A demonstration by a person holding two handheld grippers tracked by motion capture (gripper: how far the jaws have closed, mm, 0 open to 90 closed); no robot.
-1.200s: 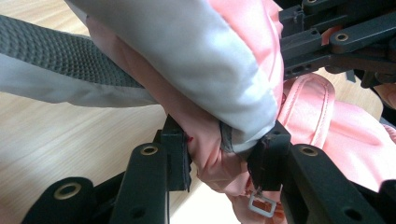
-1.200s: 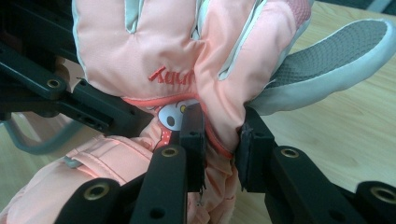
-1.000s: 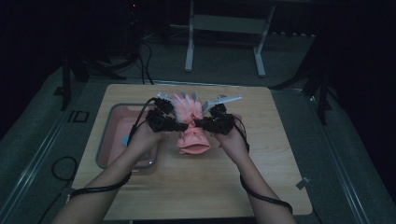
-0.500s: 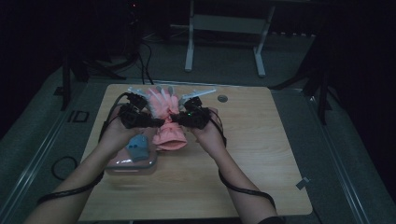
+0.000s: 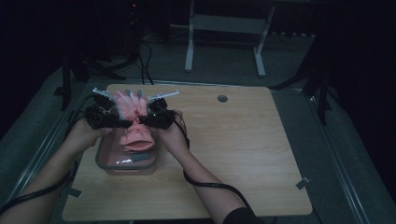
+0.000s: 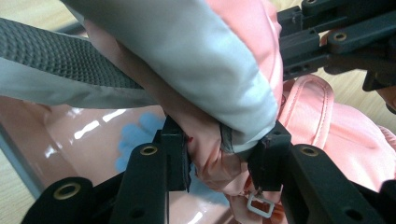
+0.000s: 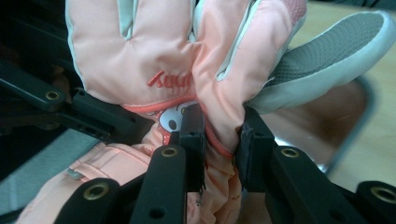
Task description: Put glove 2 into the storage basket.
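I hold a pink glove (image 5: 135,126) between my two grippers, above the clear plastic container (image 5: 105,158) at the left side of the wooden table (image 5: 243,154). My left gripper (image 5: 116,122) points inward from the left and my right gripper (image 5: 142,122) points inward from the right, so the two face each other across the glove, with my forearms coming up from the near edge and my wrists bent toward one another. In the left gripper view, my left jaws are pinched narrow on a bunched fold of the glove (image 6: 219,140). In the right gripper view, my right jaws clamp the fabric near the wrist of the glove (image 7: 219,116), its fingers standing upward and its cuff hanging down over the container.
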